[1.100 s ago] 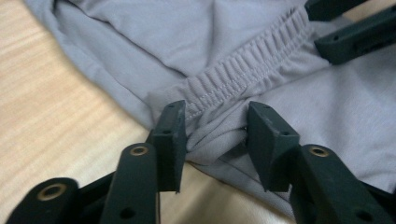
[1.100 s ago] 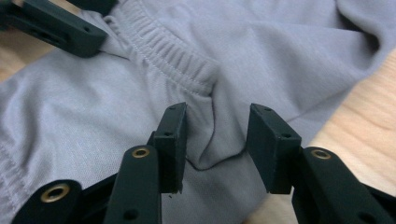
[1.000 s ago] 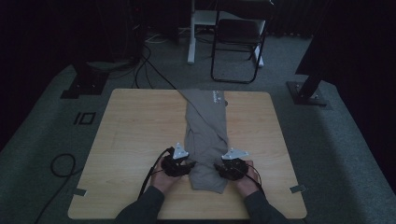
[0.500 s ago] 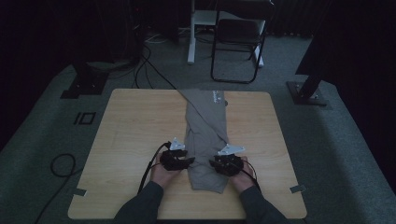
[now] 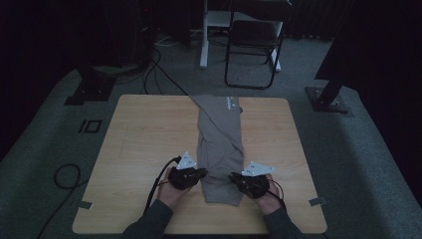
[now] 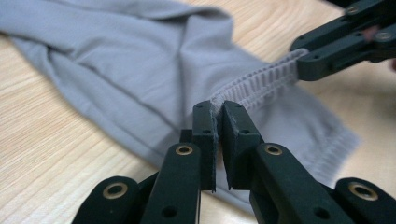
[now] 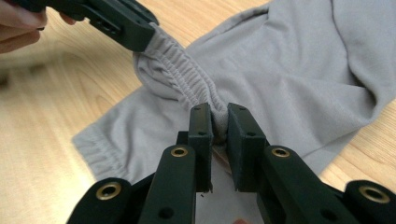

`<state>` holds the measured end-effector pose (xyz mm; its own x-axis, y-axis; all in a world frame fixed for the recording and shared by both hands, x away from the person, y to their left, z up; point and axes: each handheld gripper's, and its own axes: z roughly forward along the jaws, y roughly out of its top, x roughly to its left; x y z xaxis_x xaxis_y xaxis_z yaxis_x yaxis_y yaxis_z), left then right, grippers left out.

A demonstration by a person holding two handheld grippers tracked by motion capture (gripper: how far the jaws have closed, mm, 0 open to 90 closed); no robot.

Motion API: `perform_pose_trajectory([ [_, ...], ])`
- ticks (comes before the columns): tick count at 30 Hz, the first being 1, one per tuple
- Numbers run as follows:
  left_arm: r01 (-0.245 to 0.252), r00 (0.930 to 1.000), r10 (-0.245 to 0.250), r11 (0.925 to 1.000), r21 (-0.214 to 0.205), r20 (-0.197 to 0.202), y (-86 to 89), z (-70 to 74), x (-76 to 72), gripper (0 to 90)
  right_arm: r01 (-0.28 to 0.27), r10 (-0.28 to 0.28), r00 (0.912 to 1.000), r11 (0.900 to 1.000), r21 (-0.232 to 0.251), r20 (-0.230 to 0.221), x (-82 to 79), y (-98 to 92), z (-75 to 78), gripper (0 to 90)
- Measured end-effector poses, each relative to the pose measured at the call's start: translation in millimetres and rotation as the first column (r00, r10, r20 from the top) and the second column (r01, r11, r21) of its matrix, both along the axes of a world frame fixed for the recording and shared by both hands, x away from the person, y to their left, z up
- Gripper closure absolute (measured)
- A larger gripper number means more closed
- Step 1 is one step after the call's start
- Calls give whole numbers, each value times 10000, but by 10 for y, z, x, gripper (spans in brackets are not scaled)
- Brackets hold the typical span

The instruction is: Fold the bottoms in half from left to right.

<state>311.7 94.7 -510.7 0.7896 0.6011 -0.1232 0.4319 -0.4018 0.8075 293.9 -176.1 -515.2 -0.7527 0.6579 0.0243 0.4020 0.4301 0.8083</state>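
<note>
Both sets of jaws just closed, now pinching the ribbed waistband of the grey trousers. Compared with a second ago: grippers moved inward from beside the garment's near end onto its two near corners.

Left gripper: clamped on the waistband's left corner, fabric pinched flat between the pads. Right gripper: clamped on the right corner, elastic bunched between the pads. Waistband stretched taut between both grips, raised slightly off the wooden table.

Beyond the waistband: legs folded narrow, lying flat, running to the table's far edge. Further beyond: black chair on the floor.

Judgement: grasp secured at both corners; garment ready for lifting or folding the waistband end toward the far edge.
</note>
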Motion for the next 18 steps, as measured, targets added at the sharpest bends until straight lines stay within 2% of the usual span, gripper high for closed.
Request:
perform_pose_trajectory([
  [4,365,9990,-357,9990,-269,283,30,160,-126,843,4,-9,9999,9988,496,103,-101,-93,82,812],
  [7,703,9958,-687,9972,-250,601,32,267,-247,843,-110,90,9996,9968,791,251,-185,-157,142,812],
  [9,889,9940,-873,9958,-220,657,25,304,-327,843,-244,219,9992,9965,799,322,-242,-189,161,811],
  [15,1251,9882,-1285,9911,449,829,-37,282,-520,841,-525,503,9980,9967,621,374,-393,-245,134,814],
  [18,1281,9907,-1303,9902,561,378,-39,161,-476,831,-543,523,9979,9970,547,373,-421,-260,123,812],
])
